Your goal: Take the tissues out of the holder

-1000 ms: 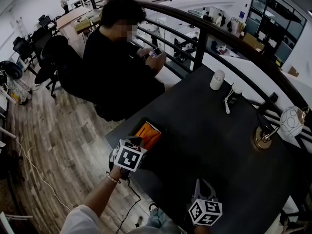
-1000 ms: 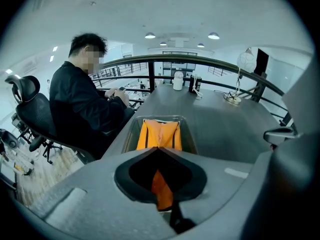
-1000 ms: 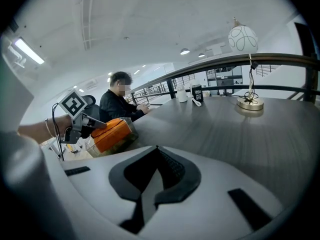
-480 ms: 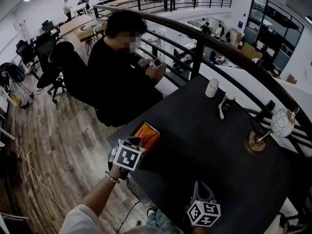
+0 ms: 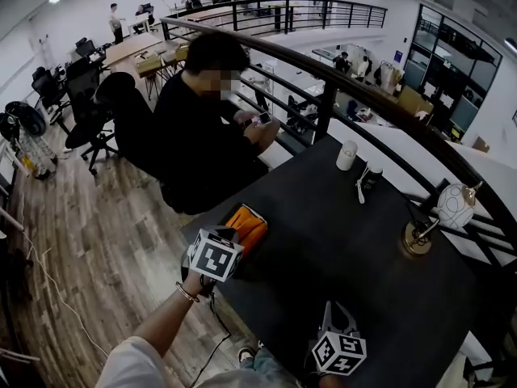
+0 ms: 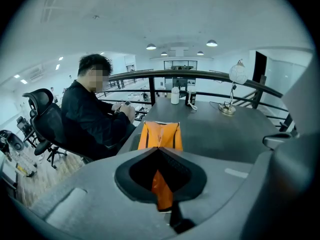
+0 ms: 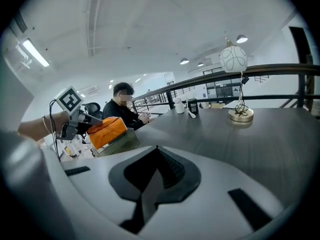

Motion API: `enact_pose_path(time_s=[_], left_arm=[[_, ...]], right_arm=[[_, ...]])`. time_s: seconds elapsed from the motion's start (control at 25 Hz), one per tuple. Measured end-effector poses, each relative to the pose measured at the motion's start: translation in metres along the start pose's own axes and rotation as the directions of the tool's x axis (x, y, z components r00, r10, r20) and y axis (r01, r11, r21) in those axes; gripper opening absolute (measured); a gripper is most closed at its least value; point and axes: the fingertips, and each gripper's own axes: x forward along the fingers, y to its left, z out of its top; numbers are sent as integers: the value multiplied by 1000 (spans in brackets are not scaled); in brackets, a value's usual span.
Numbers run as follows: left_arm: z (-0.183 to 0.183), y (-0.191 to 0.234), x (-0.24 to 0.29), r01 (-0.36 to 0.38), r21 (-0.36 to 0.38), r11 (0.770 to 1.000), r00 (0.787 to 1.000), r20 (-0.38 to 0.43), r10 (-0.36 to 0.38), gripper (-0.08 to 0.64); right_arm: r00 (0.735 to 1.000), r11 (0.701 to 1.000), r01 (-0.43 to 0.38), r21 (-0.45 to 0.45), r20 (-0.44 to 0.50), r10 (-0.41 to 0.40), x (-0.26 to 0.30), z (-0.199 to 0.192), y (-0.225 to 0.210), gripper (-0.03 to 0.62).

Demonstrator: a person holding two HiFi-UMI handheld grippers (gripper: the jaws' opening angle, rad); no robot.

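Now orange tissues (image 6: 160, 134) pinched between left gripper (image 6: 159, 149) jaws, tips closed.

In the head view the left gripper (image 5: 229, 234) hides its jaws and the near end of the orange plastic tissue pack (image 5: 246, 223) under its marker cube (image 5: 214, 255); the bottom edge cuts off the right gripper (image 5: 338, 309) at its rear.

Open-plan office seen from a mezzanine: a dark railing (image 5: 355, 95) overlooks long desks (image 5: 129, 47), rolling office chairs (image 5: 87, 107), glass-walled rooms (image 5: 456, 59) and standing people (image 5: 118, 21).
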Motion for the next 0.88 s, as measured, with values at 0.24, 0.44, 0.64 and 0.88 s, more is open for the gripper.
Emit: enact_pose_path(time_s=[0.24, 0.44, 0.64, 0.88], left_arm=[[4, -15, -13, 19, 21, 1000, 1000, 23, -20, 12], [3, -30, -18, 41, 37, 998, 999, 28, -43, 11], [1, -43, -17, 65, 40, 997, 998, 23, -65, 12], [4, -66, -10, 97, 55, 994, 995, 28, -99, 11]], right_arm=[[999, 1000, 17, 3, 27, -18, -17, 6, -2, 6], [998, 999, 33, 3, 53, -33, -29, 10, -6, 6], [996, 998, 58, 9, 71, -59, -40, 12, -13, 6], [993, 996, 84, 23, 85, -85, -54, 10, -23, 6]])
